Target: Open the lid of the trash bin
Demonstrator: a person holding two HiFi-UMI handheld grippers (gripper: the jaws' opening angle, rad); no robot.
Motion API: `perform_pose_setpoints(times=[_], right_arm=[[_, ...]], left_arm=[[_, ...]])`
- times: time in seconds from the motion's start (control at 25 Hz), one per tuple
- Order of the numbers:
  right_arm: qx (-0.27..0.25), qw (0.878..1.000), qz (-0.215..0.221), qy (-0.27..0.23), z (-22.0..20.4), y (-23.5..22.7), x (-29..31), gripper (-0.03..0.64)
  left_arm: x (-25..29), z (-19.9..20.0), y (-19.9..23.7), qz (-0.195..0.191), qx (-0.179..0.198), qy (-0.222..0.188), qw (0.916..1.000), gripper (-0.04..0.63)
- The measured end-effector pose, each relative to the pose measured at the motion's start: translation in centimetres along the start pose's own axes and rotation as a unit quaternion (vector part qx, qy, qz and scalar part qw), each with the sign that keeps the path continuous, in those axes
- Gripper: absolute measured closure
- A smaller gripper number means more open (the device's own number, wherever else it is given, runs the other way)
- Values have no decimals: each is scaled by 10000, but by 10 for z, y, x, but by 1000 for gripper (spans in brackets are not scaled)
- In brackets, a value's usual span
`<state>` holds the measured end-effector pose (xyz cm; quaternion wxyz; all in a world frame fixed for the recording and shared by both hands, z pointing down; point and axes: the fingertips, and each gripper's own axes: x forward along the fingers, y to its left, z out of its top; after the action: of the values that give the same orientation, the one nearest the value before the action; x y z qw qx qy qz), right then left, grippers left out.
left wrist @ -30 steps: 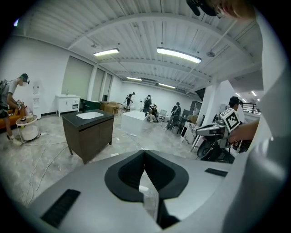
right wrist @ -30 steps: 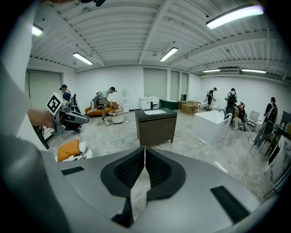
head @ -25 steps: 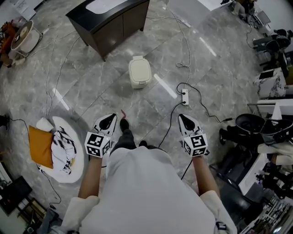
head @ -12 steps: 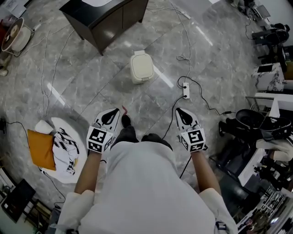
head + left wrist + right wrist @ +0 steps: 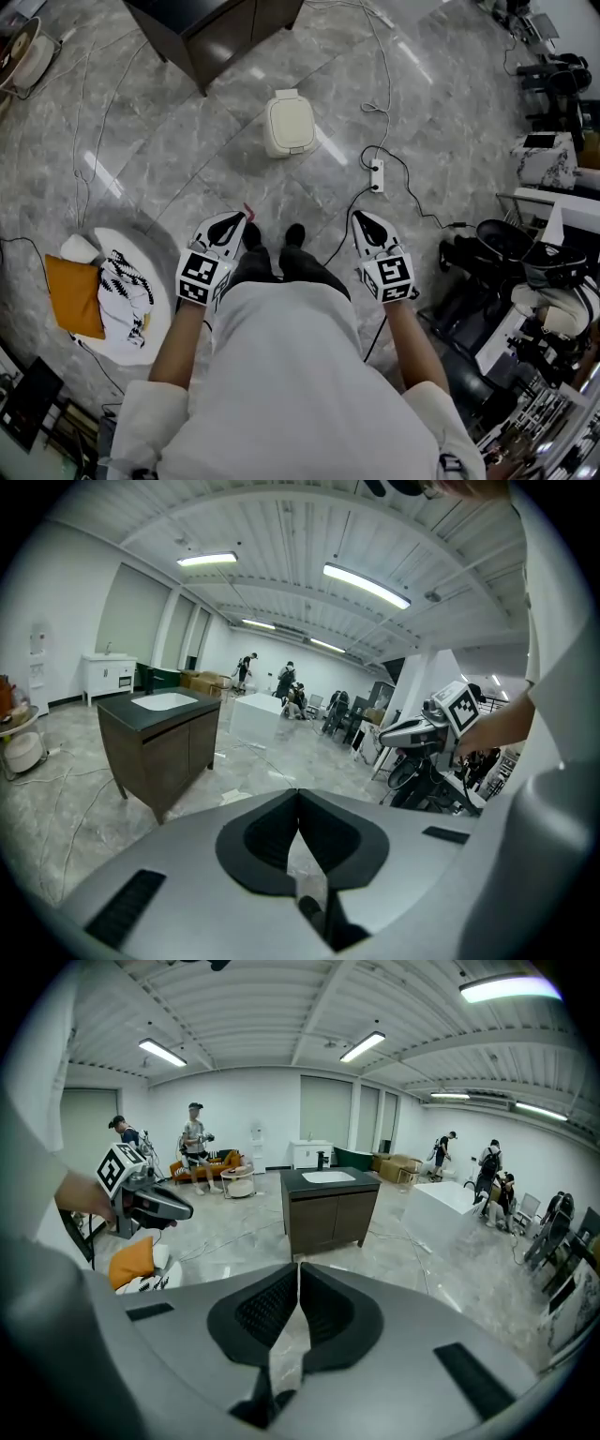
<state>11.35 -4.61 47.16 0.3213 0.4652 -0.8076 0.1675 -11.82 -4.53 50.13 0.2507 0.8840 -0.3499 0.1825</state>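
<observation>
Left gripper (image 5: 230, 221) and right gripper (image 5: 362, 220) hang empty, jaws pressed together, well short of the closed trash bin (image 5: 289, 126) on the floor (image 5: 441, 131) near the cabinet's (image 5: 225, 37) corner, so the approach looks to be the step in hand, and reaching its lid (image 5: 290, 118) should come next.

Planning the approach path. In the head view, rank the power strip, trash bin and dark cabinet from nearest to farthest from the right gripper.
From the right gripper:
1. Power strip, on the floor just ahead.
2. Trash bin, farther ahead and to the left, lid closed.
3. Dark cabinet, top left, beyond the bin.
</observation>
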Motion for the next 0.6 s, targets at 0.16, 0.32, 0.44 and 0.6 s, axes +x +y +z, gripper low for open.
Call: perform_pose_setpoints(times=[0.16,0.32,0.44,0.6], right_arm=[[-23,10000,31,6,1,-3,6,586],[-6,10000,88,28,1,-12,14,586],[-12,9998,184,54,2,-21,25,586],[-211,9992,342,76,7,-35,46,586]], left_arm=[[4,-1,-1,3,-42,8,10000,578],[10,2,-1,86,-115,-7,9999,578],[17,7,0,186,-194,-74,9996,578],[32,14,2,237,-265,-174,9992,578]])
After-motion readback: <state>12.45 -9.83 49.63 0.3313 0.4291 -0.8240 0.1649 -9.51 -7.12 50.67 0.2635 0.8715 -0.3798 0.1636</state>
